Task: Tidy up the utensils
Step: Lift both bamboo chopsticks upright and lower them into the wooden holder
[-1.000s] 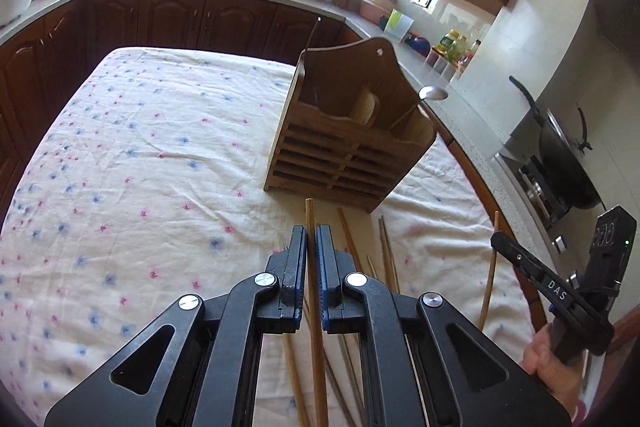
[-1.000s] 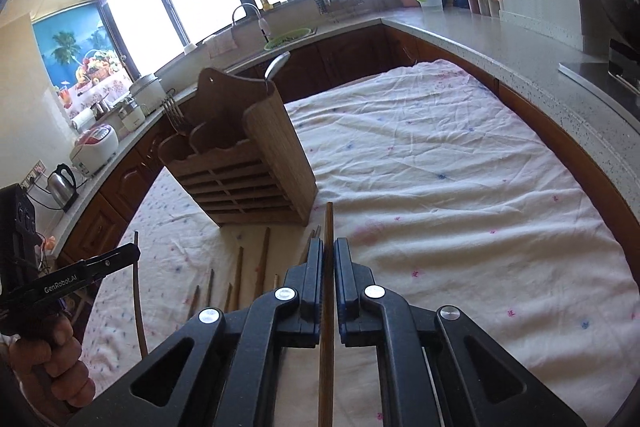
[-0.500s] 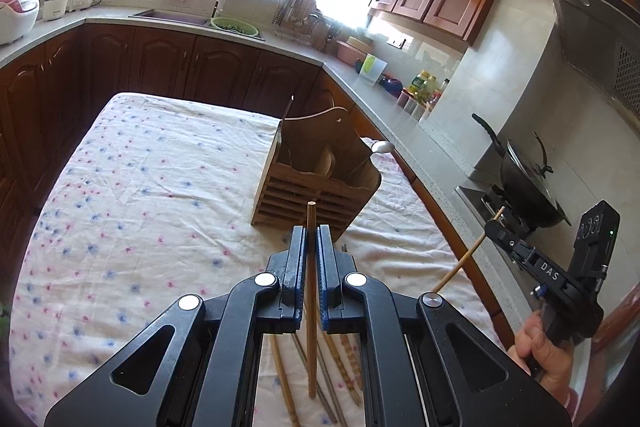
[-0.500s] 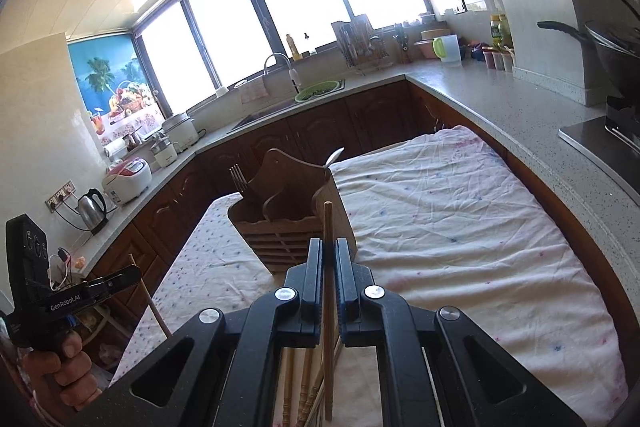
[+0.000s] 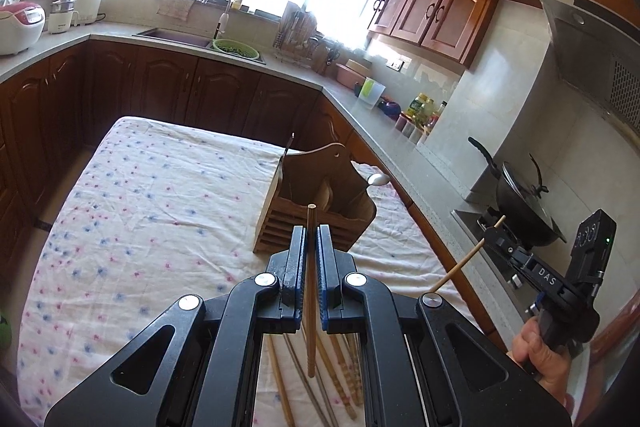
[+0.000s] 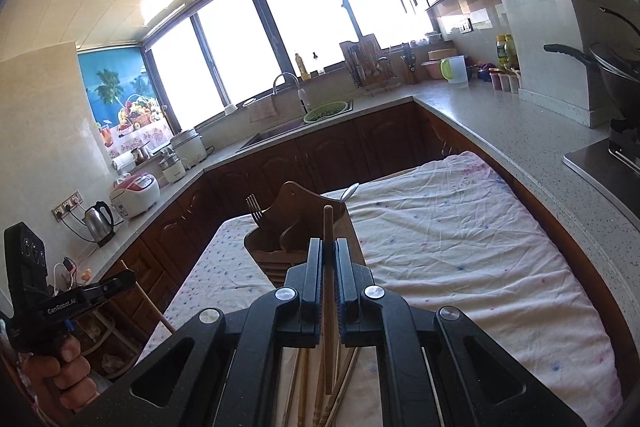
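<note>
A: Count, left to right. Left gripper point(image 5: 311, 247): one chopstick point(image 5: 310, 291) clamped between the closed jaws, standing roughly upright, its tip above the fingertips and its lower end hanging free over the cloth.

B: Right gripper point(image 6: 329, 255)?

A: Same there: jaws closed on one darker chopstick point(image 6: 328, 291), one end poking out past the fingertips. So two sticks are held, one per tool.

B: Loose ones?

A: The loose chopsticks point(image 5: 340, 363) lie fanned on the tablecloth point(image 5: 160, 211) under the left gripper. Roughly five or six; the gripper body hides part of the pile, so the exact number cannot be told.

B: Holder?

A: One wooden utensil holder point(image 5: 320, 203), on the cloth ahead of both grippers, toward the right half of the table. It has slatted sides and a tall curved back panel. In it: one fork point(image 6: 253, 205) at the left end and one spoon point(image 5: 378, 179) at the right end, both seen above the rim.

B: Edges and room?

A: Left of the holder the cloth is a wide bare stretch to the table's left edge. On the right, the table edge runs close beside the countertop point(image 5: 408, 163), leaving only a narrow gap. One wok point(image 5: 520, 203) sits on the stove beyond that.
</note>
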A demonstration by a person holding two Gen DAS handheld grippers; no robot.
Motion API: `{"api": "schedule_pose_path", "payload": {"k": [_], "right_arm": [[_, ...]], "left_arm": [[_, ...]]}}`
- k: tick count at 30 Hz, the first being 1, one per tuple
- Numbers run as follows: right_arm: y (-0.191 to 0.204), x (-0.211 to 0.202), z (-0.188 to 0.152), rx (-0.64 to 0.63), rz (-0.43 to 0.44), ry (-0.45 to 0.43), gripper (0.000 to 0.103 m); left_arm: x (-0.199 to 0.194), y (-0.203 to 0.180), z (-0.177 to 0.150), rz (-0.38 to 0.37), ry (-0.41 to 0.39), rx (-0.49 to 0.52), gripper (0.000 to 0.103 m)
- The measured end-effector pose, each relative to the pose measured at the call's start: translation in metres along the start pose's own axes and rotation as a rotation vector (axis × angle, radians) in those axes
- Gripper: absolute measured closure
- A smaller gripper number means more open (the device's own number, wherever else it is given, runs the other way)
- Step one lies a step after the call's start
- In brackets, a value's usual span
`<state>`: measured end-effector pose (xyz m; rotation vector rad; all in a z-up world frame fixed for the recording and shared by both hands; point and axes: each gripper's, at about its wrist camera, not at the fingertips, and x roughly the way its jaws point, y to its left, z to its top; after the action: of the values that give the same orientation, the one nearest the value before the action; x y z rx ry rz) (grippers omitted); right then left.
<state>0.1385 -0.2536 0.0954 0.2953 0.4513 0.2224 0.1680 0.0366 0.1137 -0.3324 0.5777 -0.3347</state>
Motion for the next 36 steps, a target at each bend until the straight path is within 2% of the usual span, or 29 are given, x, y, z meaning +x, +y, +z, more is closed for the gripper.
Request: {"api": "schedule_pose_path", "payload": {"k": [8, 13, 21, 26, 30, 36], "right_arm": [[0.002, 0.004, 0.007, -0.004, 0.011, -0.017, 0.098], [0.005, 0.008, 0.022, -0.011, 0.013, -0.048, 0.098], [0.014, 0.023, 0.073, -0.003, 0.023, -0.172, 0.098], [0.022, 0.045, 0.098, -0.012, 0.013, -0.239, 0.098], [0.028, 0.069, 0.099, -0.041, -0.013, -0.256, 0.098], [0.022, 0.104, 0.075, -0.045, -0.036, -0.224, 0.098]], "left_arm": [[0.001, -0.001, 0.016, -0.003, -0.037, -0.005, 0.099], [0.003, -0.007, 0.039, 0.003, -0.086, 0.014, 0.099], [0.023, -0.014, 0.1, 0.037, -0.191, 0.04, 0.099], [0.048, -0.012, 0.127, 0.066, -0.252, 0.038, 0.099], [0.078, -0.005, 0.128, 0.09, -0.257, 0.022, 0.099], [0.114, 0.009, 0.107, 0.104, -0.241, -0.007, 0.099]]}}
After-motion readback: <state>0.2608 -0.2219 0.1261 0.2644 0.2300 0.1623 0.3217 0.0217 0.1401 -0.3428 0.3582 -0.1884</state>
